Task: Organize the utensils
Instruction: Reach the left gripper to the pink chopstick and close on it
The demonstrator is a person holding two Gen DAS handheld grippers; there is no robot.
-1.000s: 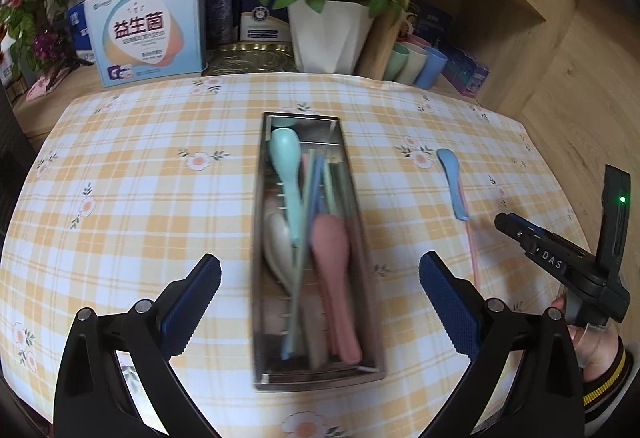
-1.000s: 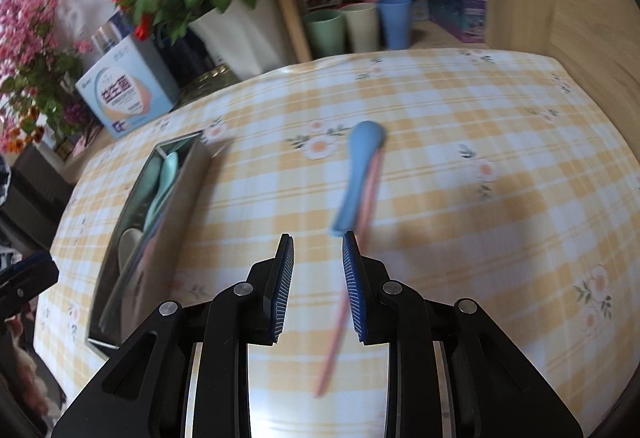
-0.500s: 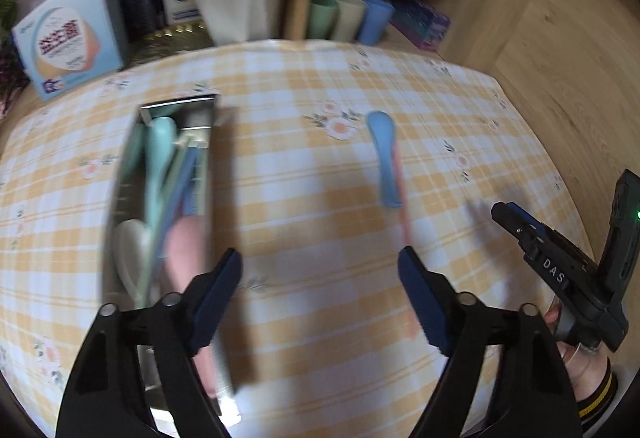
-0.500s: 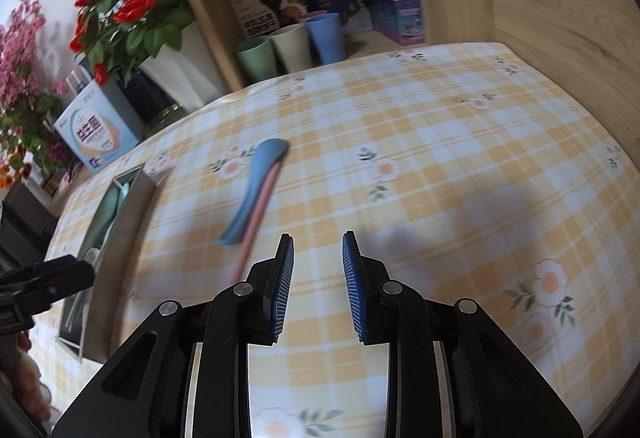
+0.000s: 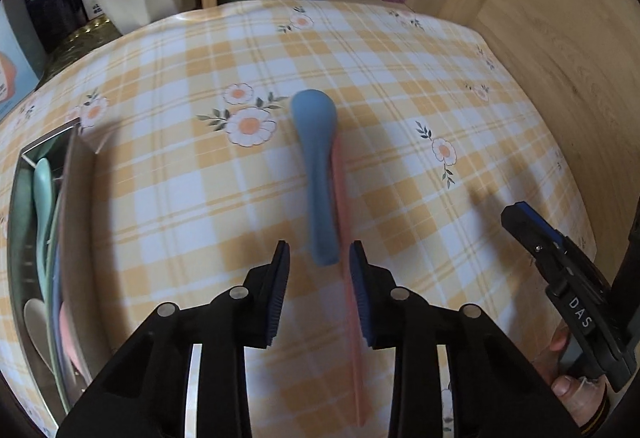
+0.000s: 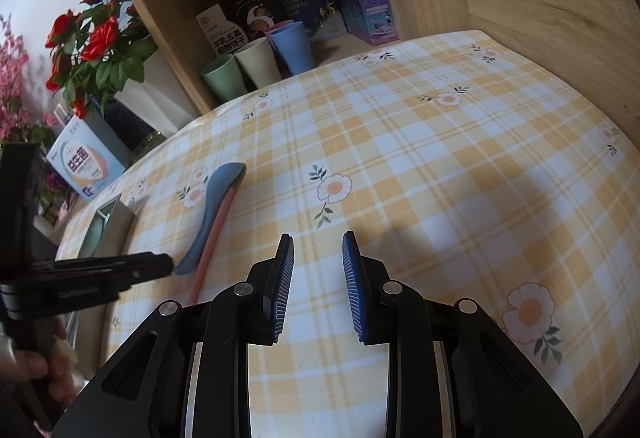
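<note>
left tool (image 5: 316, 270) closing around blue spoon (image 5: 318, 173), unpinched; right tool (image 6: 316, 270) parted, empty

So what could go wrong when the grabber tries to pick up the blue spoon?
The pink chopstick lies tight against the blue spoon, and the left gripper is closing around the spoon's handle end, so it might pinch both or flick the chopstick away. It is also gripping near the very tip, so the spoon could tilt or slip out on the way to the metal tray. The right gripper holds nothing and cannot catch it.
</note>
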